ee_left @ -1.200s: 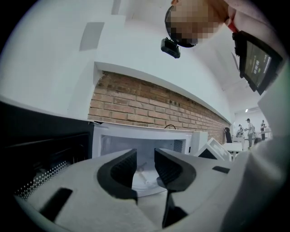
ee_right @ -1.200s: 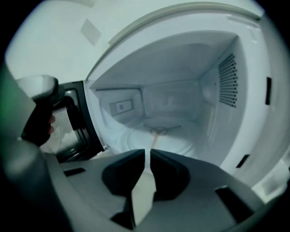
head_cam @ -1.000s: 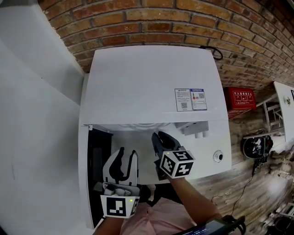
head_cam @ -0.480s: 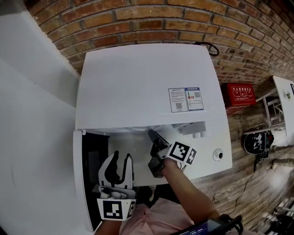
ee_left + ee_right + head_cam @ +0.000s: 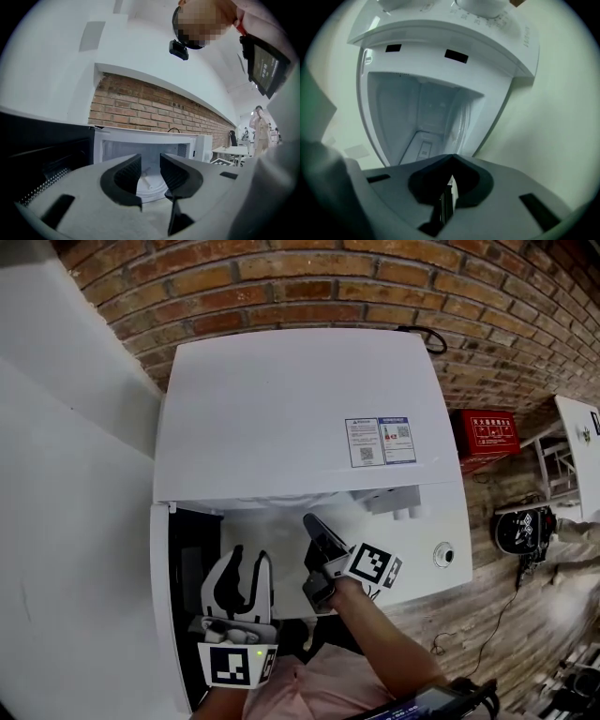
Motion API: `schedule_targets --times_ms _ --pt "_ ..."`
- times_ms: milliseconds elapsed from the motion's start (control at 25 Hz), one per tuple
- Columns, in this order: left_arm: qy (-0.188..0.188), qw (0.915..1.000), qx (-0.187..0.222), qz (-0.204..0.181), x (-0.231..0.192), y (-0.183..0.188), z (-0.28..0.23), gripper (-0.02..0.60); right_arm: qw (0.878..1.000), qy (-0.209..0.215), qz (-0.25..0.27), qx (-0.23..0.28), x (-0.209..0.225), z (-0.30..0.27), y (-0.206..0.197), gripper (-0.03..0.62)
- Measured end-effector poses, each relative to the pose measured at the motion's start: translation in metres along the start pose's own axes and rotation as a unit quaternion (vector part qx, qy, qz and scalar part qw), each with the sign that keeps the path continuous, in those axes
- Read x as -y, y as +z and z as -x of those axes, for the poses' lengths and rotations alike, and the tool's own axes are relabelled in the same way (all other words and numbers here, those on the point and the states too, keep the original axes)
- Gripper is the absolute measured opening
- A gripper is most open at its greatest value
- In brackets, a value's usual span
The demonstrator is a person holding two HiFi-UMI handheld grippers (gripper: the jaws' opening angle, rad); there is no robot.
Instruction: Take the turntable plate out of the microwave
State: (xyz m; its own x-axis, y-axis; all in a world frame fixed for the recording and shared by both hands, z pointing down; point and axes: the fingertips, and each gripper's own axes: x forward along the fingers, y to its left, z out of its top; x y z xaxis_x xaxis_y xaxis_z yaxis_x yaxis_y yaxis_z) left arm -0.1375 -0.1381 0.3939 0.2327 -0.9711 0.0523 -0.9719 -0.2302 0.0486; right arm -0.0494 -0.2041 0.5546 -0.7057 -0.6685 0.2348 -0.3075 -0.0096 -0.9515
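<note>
The white microwave [image 5: 291, 409] stands against the brick wall, its door [image 5: 187, 568] swung open to the left. The turntable plate [image 5: 151, 185] lies on the cavity floor, seen between my left gripper's fingers. That left gripper [image 5: 249, 568] [image 5: 150, 164] is open and empty, level, a little in front of the opening. My right gripper [image 5: 312, 524] [image 5: 452, 161] is rolled onto its side at the cavity's mouth. Its jaws have just been closing and now meet. Only a thin pale sliver shows between them, and I cannot tell what it is.
The control knobs [image 5: 403, 514] [image 5: 483, 5] sit right of the cavity. A small round fitting [image 5: 444, 557] is on the white counter [image 5: 450, 521]. A red box [image 5: 489, 435] lies on the floor to the right. A white wall [image 5: 66, 474] is close on the left.
My right gripper has rolled about its own axis, turning its marker cube sideways, and its jaws have gone from open to shut. The left gripper has stayed put.
</note>
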Motion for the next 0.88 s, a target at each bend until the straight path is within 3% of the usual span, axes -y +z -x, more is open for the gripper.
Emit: schedule_targets --times_ms 120,200,320,440,560,640,880 --pt "-0.004 1.0000 0.000 0.002 0.002 -0.001 0.002 0.132 1.000 0.009 -0.017 0.009 0.000 -0.004 0.004 0.021" --pt "-0.005 1.0000 -0.001 0.004 0.003 -0.002 0.003 0.133 0.999 0.009 -0.038 0.004 0.002 -0.013 0.006 0.139" --pt "-0.003 1.0000 -0.002 0.006 0.001 -0.003 0.003 0.133 0.997 -0.016 -0.073 0.005 0.010 -0.025 0.008 0.179" --pt "-0.001 1.0000 -0.002 0.008 -0.002 -0.004 0.003 0.135 0.993 -0.042 -0.105 0.017 0.020 -0.026 0.007 0.124" --pt "-0.001 0.9999 -0.003 0.010 -0.004 -0.006 0.003 0.135 0.994 -0.033 -0.107 0.011 0.018 -0.023 0.005 0.085" --pt "-0.001 0.9999 -0.005 0.011 -0.004 -0.007 0.002 0.135 0.995 -0.021 -0.095 0.011 0.012 -0.020 0.002 0.025" --pt "-0.006 0.9999 -0.005 0.011 -0.001 -0.007 0.003 0.137 0.995 -0.008 -0.094 0.018 0.013 -0.007 -0.002 0.023"
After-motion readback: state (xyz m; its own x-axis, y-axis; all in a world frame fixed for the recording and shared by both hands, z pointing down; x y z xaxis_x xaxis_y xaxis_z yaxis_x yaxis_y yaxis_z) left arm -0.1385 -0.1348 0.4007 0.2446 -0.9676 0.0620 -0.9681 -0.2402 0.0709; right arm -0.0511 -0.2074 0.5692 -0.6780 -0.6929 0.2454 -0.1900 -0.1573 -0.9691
